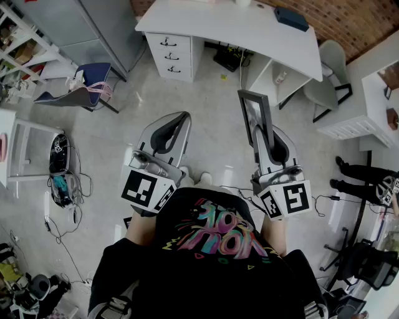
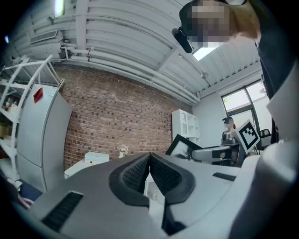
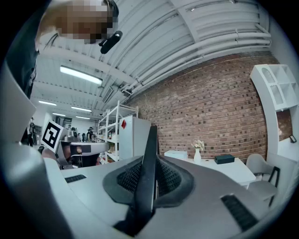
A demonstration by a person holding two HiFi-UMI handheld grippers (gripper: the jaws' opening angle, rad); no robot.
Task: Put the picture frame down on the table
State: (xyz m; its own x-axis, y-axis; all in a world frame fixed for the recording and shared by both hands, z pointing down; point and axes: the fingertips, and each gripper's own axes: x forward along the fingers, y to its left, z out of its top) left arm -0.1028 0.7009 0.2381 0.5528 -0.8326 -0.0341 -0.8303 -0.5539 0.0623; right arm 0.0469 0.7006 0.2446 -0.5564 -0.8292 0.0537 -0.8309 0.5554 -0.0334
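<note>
The right tool [image 3: 150,176] is clenched on the thin black picture frame [image 3: 148,149], whose flat edge stands upright between ribbed dark pads [image 3: 170,179] — held in the air over the floor, well short of the white bench [image 1: 237,28]. The left tool [image 2: 149,172] is shut on nothing, its jaws pressed together. On the bench sit a dark box [image 1: 291,17] and a small white vase [image 3: 197,156] — a grey chair [image 1: 328,75] stands beside it.
</note>
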